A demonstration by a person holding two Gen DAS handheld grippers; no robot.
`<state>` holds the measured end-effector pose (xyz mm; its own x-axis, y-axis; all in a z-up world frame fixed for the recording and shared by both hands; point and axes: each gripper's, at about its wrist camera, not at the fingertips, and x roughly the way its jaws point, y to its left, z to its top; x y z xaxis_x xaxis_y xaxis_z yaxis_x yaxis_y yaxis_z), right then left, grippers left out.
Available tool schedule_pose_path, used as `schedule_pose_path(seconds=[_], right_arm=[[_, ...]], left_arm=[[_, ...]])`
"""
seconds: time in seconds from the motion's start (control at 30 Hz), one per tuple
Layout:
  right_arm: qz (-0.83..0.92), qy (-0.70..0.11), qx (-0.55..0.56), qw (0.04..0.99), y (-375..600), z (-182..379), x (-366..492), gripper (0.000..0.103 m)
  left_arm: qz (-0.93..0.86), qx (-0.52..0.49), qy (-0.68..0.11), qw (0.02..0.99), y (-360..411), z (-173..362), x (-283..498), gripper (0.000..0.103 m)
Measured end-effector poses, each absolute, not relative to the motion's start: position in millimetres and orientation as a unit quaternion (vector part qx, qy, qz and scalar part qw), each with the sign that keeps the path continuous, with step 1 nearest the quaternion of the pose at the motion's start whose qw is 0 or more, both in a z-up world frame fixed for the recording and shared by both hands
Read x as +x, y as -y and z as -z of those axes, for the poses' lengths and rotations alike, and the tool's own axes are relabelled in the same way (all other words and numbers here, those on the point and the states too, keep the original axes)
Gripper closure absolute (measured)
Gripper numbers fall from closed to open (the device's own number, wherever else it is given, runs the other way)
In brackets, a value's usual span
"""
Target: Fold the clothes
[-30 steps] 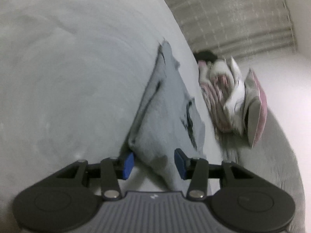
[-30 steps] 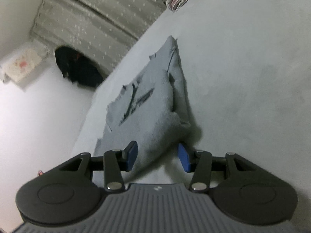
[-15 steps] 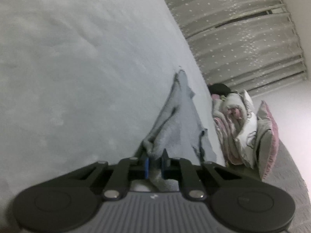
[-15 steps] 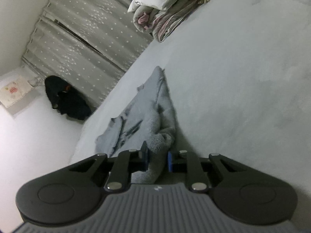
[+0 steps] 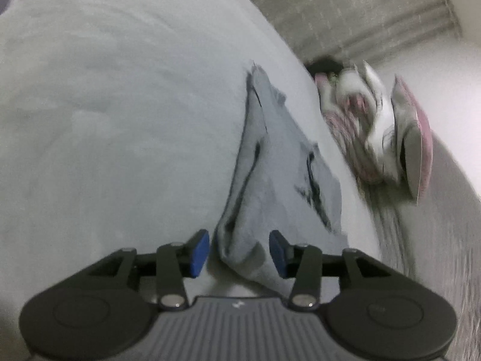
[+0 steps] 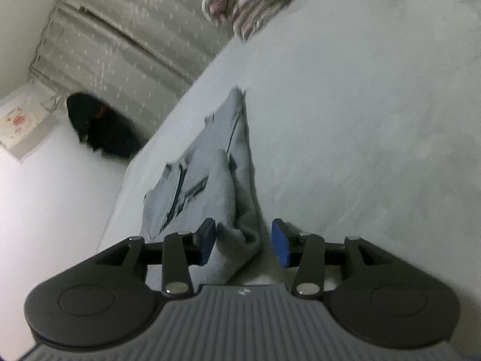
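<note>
A grey garment with a dark print (image 5: 279,180) lies folded in a long strip on the pale grey bed (image 5: 120,120). My left gripper (image 5: 239,252) is open, its blue pads on either side of the garment's near corner without gripping it. In the right wrist view the same garment (image 6: 210,180) runs away from me. My right gripper (image 6: 244,245) is open too, its pads either side of the garment's other near corner.
A pile of pink and white bedding and pillows (image 5: 387,138) lies at the far end of the bed, also in the right wrist view (image 6: 246,0). Grey curtains (image 6: 126,39) hang behind. A dark bundle (image 6: 102,126) sits on the floor by the bed edge.
Half a second ago both grippers were shut on the garment's near corners. Now both have opened and let the cloth go, and it rests on the bed.
</note>
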<state>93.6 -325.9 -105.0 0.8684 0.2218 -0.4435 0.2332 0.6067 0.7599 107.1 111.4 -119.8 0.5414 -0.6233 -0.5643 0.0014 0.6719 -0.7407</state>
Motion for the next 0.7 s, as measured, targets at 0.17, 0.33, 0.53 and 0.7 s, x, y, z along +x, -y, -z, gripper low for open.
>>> schedule_pose_path(seconds=[0.17, 0.33, 0.53, 0.7], right_arm=[[-0.041, -0.295, 0.435, 0.85, 332.0, 106.1, 116.3, 0.056], [-0.071, -0.331, 0.406, 0.849, 326.2, 102.4, 138.7, 0.069], [-0.084, -0.342, 0.441, 0.825, 331.3, 107.0, 137.2, 0.086], [-0.104, -0.337, 0.46, 0.815, 333.6, 105.1, 122.3, 0.088]], left_arm=[[0.25, -0.313, -0.466, 0.789, -98.8, 124.1, 128.0, 0.053], [0.275, -0.284, -0.468, 0.79, -81.6, 125.8, 136.4, 0.06], [0.251, -0.329, -0.48, 0.774, -89.5, 133.2, 136.3, 0.09], [0.248, -0.355, -0.481, 0.762, -97.0, 133.3, 128.2, 0.091]])
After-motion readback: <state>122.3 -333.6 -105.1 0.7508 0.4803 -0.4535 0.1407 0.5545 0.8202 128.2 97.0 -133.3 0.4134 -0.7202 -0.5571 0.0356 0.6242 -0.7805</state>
